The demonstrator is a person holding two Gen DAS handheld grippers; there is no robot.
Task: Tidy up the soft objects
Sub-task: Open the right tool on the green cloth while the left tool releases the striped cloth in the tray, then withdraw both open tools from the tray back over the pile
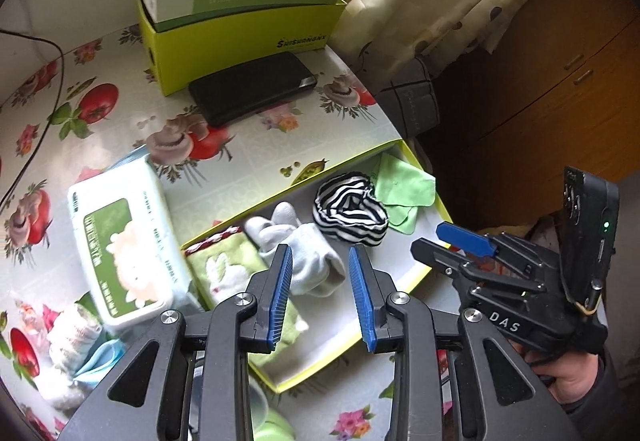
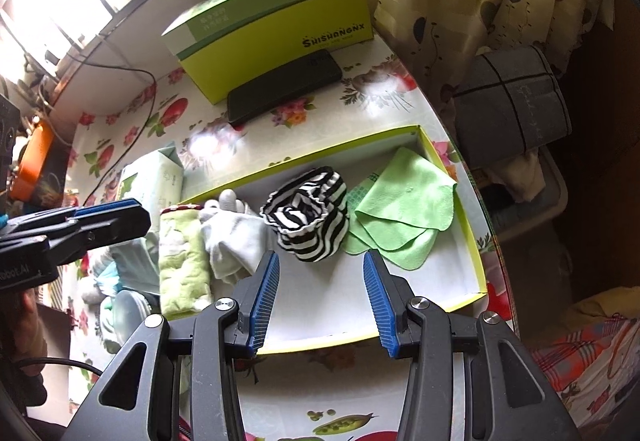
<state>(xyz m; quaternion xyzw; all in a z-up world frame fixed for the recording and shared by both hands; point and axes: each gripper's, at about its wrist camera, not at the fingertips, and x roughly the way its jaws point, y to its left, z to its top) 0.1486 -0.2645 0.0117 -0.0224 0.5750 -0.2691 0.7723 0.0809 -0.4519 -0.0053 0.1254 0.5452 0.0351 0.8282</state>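
A shallow yellow-green box (image 2: 476, 261) (image 1: 416, 277) lies on the flowered table. In it lie a green towel with a rabbit (image 2: 182, 261) (image 1: 224, 269), white socks (image 2: 236, 237) (image 1: 308, 257), a black-and-white striped cloth (image 2: 308, 221) (image 1: 348, 209) and a folded light green cloth (image 2: 404, 213) (image 1: 404, 197). My left gripper (image 1: 322, 293) is open and empty, just above the white socks. My right gripper (image 2: 322, 301) is open and empty, over the box's bare white floor near the striped cloth. The right gripper also shows in the left wrist view (image 1: 460, 241).
A wet-wipes pack (image 1: 124, 253) lies left of the box, with small soft items (image 1: 76, 345) beside it. A tall yellow-green box (image 2: 280, 37) and a black flat device (image 2: 284, 91) stand at the back. A cable (image 1: 48, 97) crosses the table. The table edge and a grey bag (image 2: 512, 105) are at right.
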